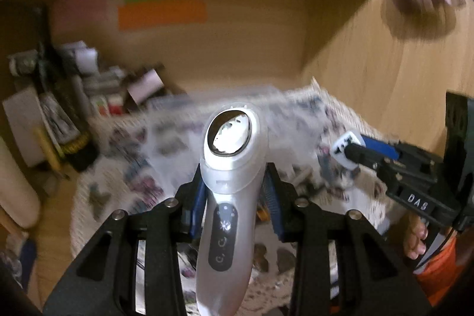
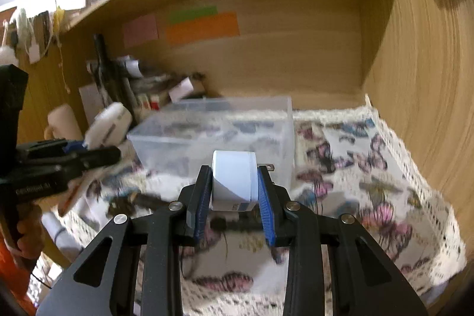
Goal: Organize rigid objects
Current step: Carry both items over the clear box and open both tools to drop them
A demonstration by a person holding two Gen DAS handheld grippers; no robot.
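My left gripper [image 1: 235,182] is shut on a silver handheld device [image 1: 226,197] with an oval head and a dark button panel, held above the butterfly cloth. It also shows in the right wrist view [image 2: 108,120]. My right gripper [image 2: 235,176] is shut on a white plug adapter [image 2: 234,179] with metal prongs, held in front of a clear plastic bin [image 2: 216,123]. The right gripper also shows in the left wrist view [image 1: 352,150], to the right of the device.
A butterfly-print lace cloth [image 2: 370,168] covers the desk inside a wooden alcove. Cluttered boxes and bottles [image 2: 142,88] stand at the back left. Sticky notes [image 2: 201,25] are on the back wall. Small items [image 2: 133,200] lie on the cloth at left.
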